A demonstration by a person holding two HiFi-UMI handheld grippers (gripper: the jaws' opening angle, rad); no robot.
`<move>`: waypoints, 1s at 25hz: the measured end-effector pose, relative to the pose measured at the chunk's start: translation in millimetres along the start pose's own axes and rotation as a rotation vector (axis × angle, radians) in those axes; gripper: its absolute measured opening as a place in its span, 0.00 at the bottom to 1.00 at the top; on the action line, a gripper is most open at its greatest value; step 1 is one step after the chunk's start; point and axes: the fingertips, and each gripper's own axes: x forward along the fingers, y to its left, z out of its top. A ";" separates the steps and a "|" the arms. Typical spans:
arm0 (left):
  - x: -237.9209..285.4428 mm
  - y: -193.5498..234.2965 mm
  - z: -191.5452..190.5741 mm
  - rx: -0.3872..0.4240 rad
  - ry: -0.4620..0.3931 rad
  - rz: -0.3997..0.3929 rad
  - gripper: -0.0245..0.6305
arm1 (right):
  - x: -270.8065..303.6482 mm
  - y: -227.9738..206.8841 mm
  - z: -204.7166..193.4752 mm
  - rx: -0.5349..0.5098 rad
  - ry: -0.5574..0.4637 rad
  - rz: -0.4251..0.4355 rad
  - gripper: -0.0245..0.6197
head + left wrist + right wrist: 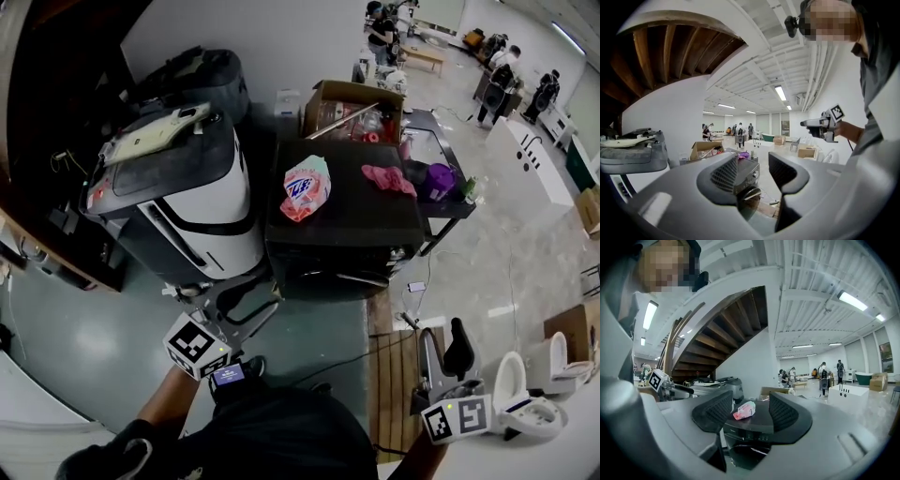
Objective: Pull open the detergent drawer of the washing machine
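Note:
The black washing machine (349, 217) stands in the middle of the floor, with a pink detergent bag (307, 187) and a pink cloth (387, 178) on its top. Its front panel (749, 434) faces me; I cannot pick out the drawer on it. My left gripper (246, 298) hovers in front of the machine's left corner, jaws apart and empty, and the washing machine (746, 174) shows in the gap of that gripper (752, 176). My right gripper (445, 342) is held lower right, further off, also open and empty. Between the jaws of the right gripper (751, 416) lies the bag (744, 410).
A grey and white appliance (178, 197) stands close on the washing machine's left, under a wooden staircase (726, 333). Behind are a cardboard box (352, 108) and a cart (448, 208). Wooden boards (394, 384) and white fixtures (525, 398) lie at right. People (497, 84) stand far back.

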 end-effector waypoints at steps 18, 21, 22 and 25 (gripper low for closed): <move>13.0 -38.8 12.3 0.019 0.030 0.085 0.43 | -15.8 -45.2 -12.1 0.047 0.007 0.065 0.40; 19.4 -36.4 3.1 -0.014 0.016 0.091 0.43 | -9.7 -46.5 -15.9 0.027 0.036 0.076 0.40; 21.4 -31.8 1.8 -0.018 0.012 0.090 0.43 | -6.8 -45.0 -15.4 0.022 0.035 0.075 0.40; 34.7 -15.5 5.5 -0.018 -0.001 0.065 0.43 | 2.2 -43.5 -5.6 0.004 0.021 0.039 0.40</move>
